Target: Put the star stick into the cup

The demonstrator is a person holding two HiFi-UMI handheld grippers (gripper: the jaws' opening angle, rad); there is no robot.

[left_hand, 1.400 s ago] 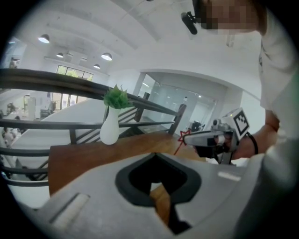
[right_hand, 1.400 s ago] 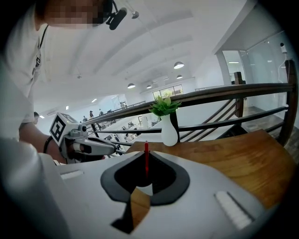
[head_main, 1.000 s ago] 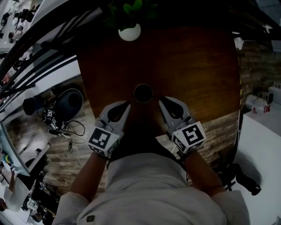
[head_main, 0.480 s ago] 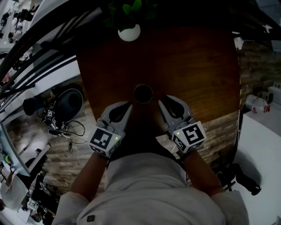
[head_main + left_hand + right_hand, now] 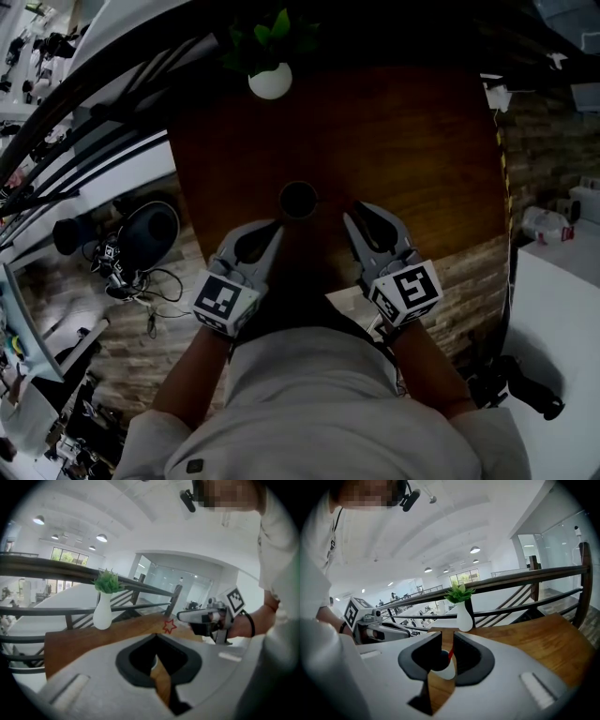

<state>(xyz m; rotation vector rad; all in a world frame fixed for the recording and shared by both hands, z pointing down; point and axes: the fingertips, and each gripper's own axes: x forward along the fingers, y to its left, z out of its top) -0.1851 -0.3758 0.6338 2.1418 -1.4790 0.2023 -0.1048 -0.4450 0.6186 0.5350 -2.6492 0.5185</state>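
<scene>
The star stick (image 5: 450, 654) stands in the cup (image 5: 444, 672), so the task looks done. The left hand-held gripper (image 5: 155, 637) is closed and empty; the right hand-held gripper (image 5: 447, 635) is narrowly apart and empty.

The brown wooden surface (image 5: 412, 159) shows long plank grain under a smooth, faintly glossy finish. The small round-bellied white vase (image 5: 102, 615) on it looks smooth and glazed, like ceramic. The left gripper (image 5: 156, 635) and the right gripper (image 5: 447, 633) are pale grey matt plastic, lined with duller black round their openings, and the person's light shirt (image 5: 309, 403) is soft matt cloth.
</scene>
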